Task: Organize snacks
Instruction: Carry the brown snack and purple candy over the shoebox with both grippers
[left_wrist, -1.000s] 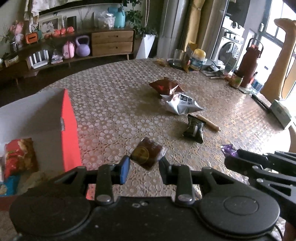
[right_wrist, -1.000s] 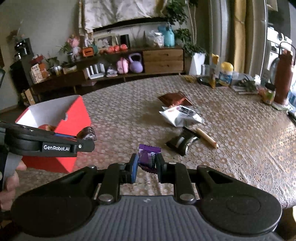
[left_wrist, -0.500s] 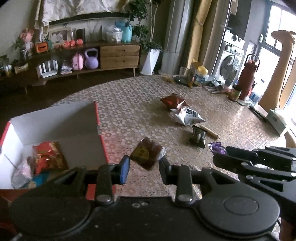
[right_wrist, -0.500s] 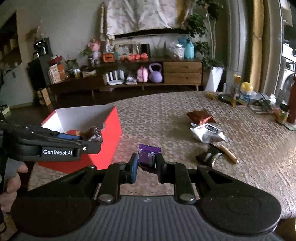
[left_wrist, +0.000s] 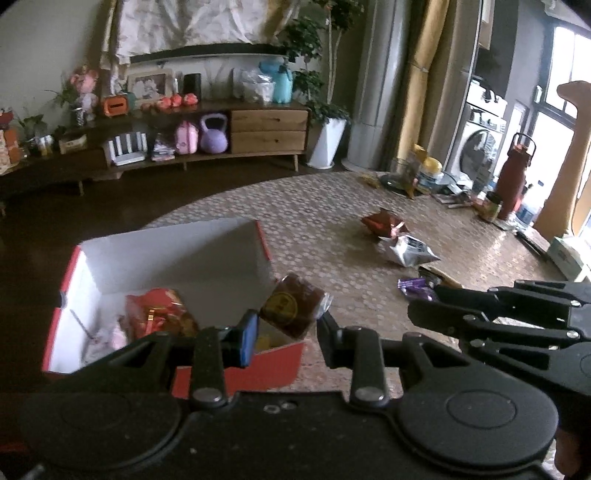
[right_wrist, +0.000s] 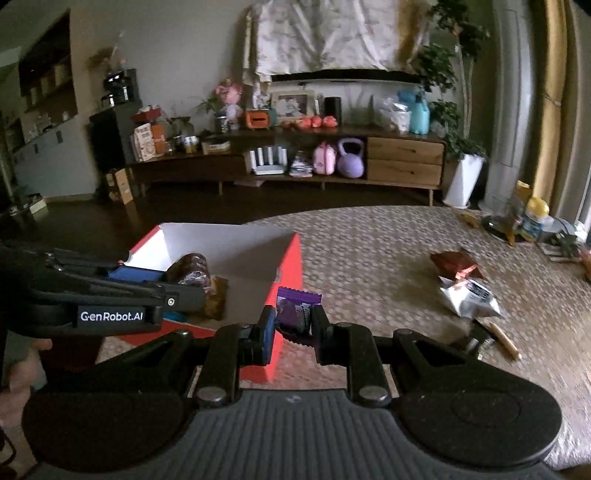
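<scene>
Seen from the left wrist, the left gripper (left_wrist: 286, 325) hangs above the near right corner of a red box (left_wrist: 236, 373) with a white inside, its two fingers clamped on a brown snack packet (left_wrist: 291, 308) bearing a round yellow mark. The packet sits tilted between the pads, over the box's edge. Inside the box lies a red snack bag (left_wrist: 159, 317) among paler wrappers too blurred to name. The box rests on a round table (left_wrist: 332, 221) under a patterned cloth. Farther out on the cloth lie a copper-red foil packet (left_wrist: 382, 223) and, touching it, a silver packet (left_wrist: 410, 251). At right the right gripper (left_wrist: 430, 295) reaches in from the side with a purple wrapper (left_wrist: 415, 287) at its tips. A dark red bottle (left_wrist: 511, 177) stands at the table's far right edge.

Seen from the right wrist, the right gripper (right_wrist: 293, 319) has its fingers closed on the purple wrapper (right_wrist: 295, 308), held upright just beside the red box's (right_wrist: 291, 269) right wall. From the left the left gripper (right_wrist: 184, 278), marked GenRobot.AI, extends over the open box with the brown snack packet (right_wrist: 190, 271) at its tips. On the table (right_wrist: 388, 240) to the right lie the copper-red foil packet (right_wrist: 454, 264), the silver packet (right_wrist: 469, 297) against it, and near the edge a dark packet (right_wrist: 478, 341) beside a tan stick (right_wrist: 502, 338).
</scene>
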